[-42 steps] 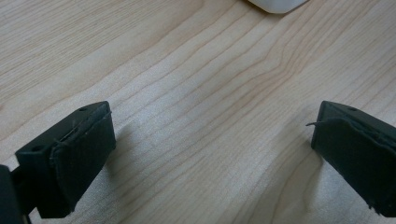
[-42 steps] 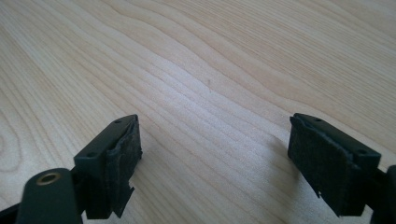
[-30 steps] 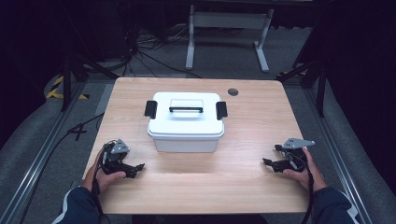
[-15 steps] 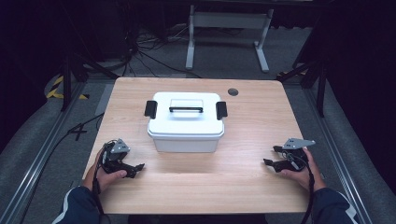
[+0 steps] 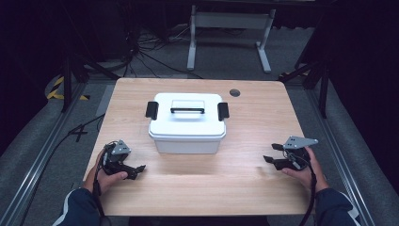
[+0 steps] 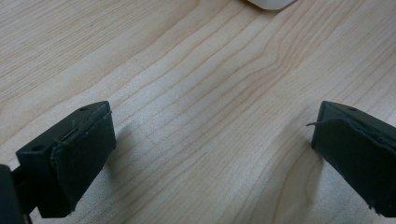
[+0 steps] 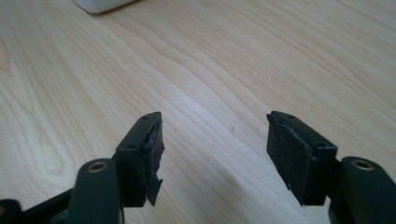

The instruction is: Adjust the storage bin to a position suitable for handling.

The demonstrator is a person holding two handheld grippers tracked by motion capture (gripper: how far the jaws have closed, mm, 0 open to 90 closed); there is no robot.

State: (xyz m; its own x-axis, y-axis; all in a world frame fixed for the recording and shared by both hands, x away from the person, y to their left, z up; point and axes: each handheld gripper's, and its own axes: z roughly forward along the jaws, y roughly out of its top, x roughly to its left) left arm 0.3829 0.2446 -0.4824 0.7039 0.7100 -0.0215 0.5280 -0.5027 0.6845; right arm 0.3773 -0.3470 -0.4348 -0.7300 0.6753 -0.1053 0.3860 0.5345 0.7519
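Dark floor strewn with cables surrounds a pale wooden table [image 5: 254, 188], with a white metal frame standing beyond its far edge. At the left near corner, the left tool [image 5: 134, 169] rests low on the table in the person's left hand [image 5: 106, 175]; in the left gripper view its jaws stand wide apart with only bare wood between them. Toward the middle, nearer the far edge, sits a white storage box [image 5: 187, 123] with its lid on, a black handle [image 5: 187, 111] on top and a black latch at each end, well apart from both tools. At the right near side, the right tool [image 5: 270, 154] is held in the right hand [image 5: 306, 169] above the wood; its jaws have just been closing, now moderately parted and holding nothing.
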